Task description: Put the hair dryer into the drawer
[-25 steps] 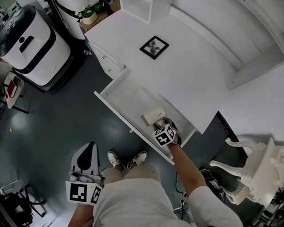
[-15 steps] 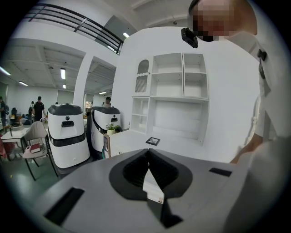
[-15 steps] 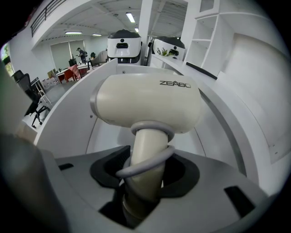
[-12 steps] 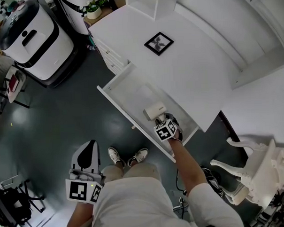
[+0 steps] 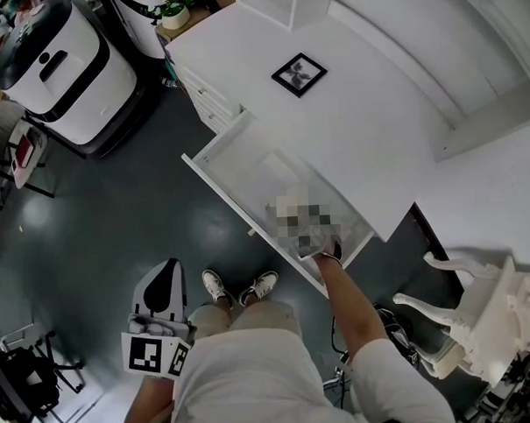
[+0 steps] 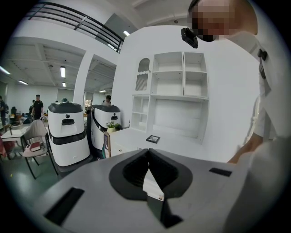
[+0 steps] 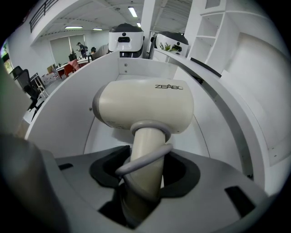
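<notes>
White drawer [image 5: 245,163], rounded cream hair dryer [image 7: 145,109], right gripper [image 7: 144,172] grasping handle [image 7: 148,145], left gripper [image 6: 148,155] clenched

Bright, even light falls from ceiling strips [image 6: 62,71]; the white desk [image 5: 375,122] glares softly; shadows are faint; both gripper views bulge and blacken at the corners.

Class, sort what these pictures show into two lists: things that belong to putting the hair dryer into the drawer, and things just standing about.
Belongs to the job: hair dryer; open drawer; right gripper, gripping the dryer's handle.

Standing about: picture frame; potted plant; white chair; left gripper, empty.
</notes>
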